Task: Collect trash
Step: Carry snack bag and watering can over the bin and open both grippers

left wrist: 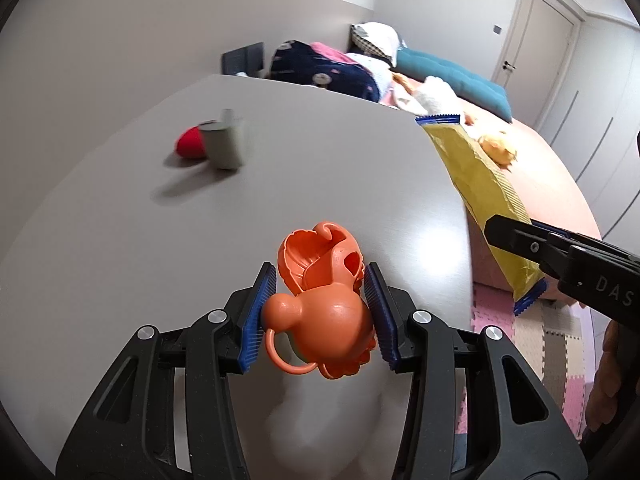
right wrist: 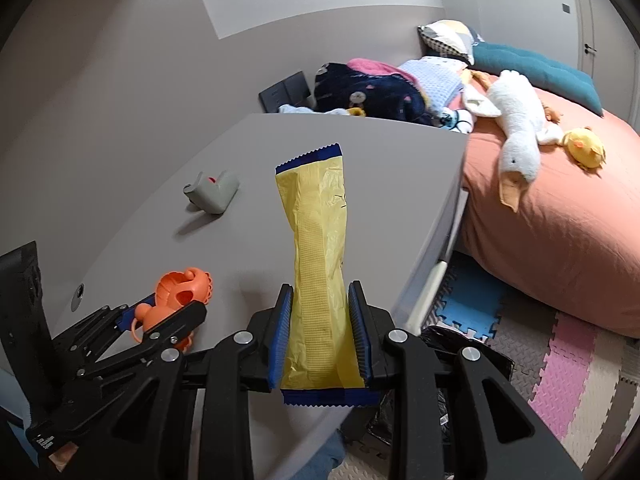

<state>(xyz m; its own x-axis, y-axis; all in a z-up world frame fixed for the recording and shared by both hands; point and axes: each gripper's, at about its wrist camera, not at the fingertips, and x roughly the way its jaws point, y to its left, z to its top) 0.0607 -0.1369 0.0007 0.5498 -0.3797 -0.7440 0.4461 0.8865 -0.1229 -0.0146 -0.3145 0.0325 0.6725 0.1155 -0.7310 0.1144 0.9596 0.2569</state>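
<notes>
My left gripper [left wrist: 320, 280] is shut on an orange plastic toy [left wrist: 324, 304], held just above the grey table [left wrist: 280, 160]. The toy also shows in the right wrist view [right wrist: 176, 300], low at the left. My right gripper [right wrist: 320, 300] is shut on a long yellow wrapper with blue ends [right wrist: 320, 264], held above the table's near right edge. In the left wrist view the wrapper [left wrist: 476, 184] hangs at the right, past the table's edge, with the right gripper's fingers [left wrist: 520, 240] on it.
A grey cardboard tube [left wrist: 224, 144] lies on the table beside a red object [left wrist: 190, 144]; the tube also shows in the right wrist view [right wrist: 212, 194]. A bed [right wrist: 560, 220] with a plush goose [right wrist: 516, 136] stands at the right. Black bag [right wrist: 460, 344] on the foam floor mats below.
</notes>
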